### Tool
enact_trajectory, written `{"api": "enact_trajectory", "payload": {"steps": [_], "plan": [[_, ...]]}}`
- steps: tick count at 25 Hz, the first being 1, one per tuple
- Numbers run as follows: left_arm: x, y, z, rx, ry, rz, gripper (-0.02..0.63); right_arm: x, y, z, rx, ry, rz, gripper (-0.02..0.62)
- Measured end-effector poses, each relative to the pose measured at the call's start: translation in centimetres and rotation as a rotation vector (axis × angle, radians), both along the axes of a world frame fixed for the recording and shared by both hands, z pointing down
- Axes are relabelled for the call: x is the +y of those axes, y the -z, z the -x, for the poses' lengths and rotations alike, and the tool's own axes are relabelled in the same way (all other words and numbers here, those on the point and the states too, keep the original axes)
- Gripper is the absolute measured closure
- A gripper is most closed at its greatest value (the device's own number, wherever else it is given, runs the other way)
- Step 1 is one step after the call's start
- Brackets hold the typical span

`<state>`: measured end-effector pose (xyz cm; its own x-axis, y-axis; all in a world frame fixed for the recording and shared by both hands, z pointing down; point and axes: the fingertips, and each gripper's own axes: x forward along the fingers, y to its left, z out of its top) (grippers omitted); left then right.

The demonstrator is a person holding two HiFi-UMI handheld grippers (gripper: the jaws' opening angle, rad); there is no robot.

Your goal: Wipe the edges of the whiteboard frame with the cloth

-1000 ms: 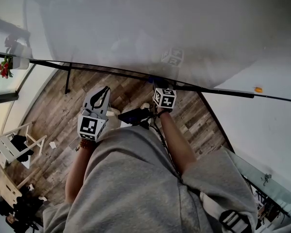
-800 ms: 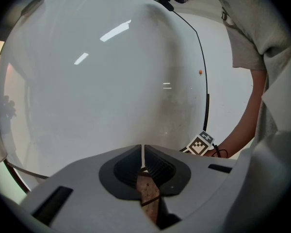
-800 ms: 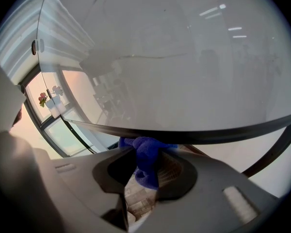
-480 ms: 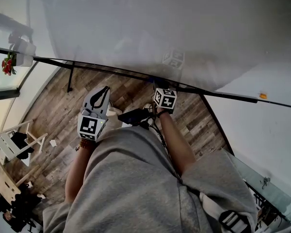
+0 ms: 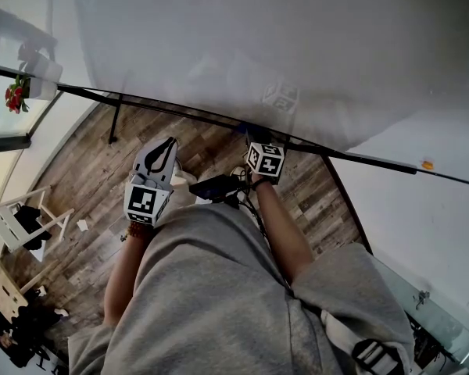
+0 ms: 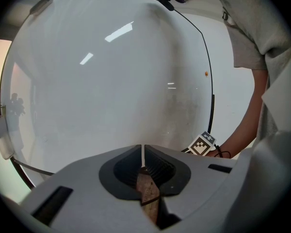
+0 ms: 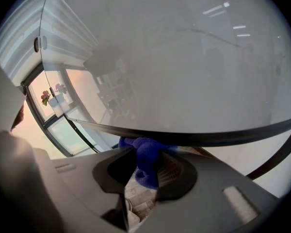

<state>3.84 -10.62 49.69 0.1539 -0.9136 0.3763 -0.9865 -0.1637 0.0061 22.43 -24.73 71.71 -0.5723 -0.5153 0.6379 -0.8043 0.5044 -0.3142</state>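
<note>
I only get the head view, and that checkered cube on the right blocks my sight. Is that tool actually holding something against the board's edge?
Observer: Yes. The right gripper view shows the right gripper clamped on a blue cloth, and the cloth's top is bunched against the black frame under the whiteboard.
Operator: And the tool on the left, is it helping?
Observer: No. The left gripper view shows the left gripper with its jaws shut and nothing between them. It faces the board but is held back from it.
</note>
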Motion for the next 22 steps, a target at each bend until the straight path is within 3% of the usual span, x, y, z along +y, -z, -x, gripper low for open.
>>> {"api": "enact_trajectory", "payload": {"steps": [14, 22], "plan": [[1.7, -1.4, 2.8, 0.015, 0.020, 0.036, 0.580, 0.6, -0.2, 3.1, 0.001, 0.007, 0.012, 0.482], [2.2, -1.0, 4.9, 0.022, 0.030, 0.017, 0.580, 1.2, 0.2, 5.6, -0.003, 0.018, 0.013, 0.482]]}}
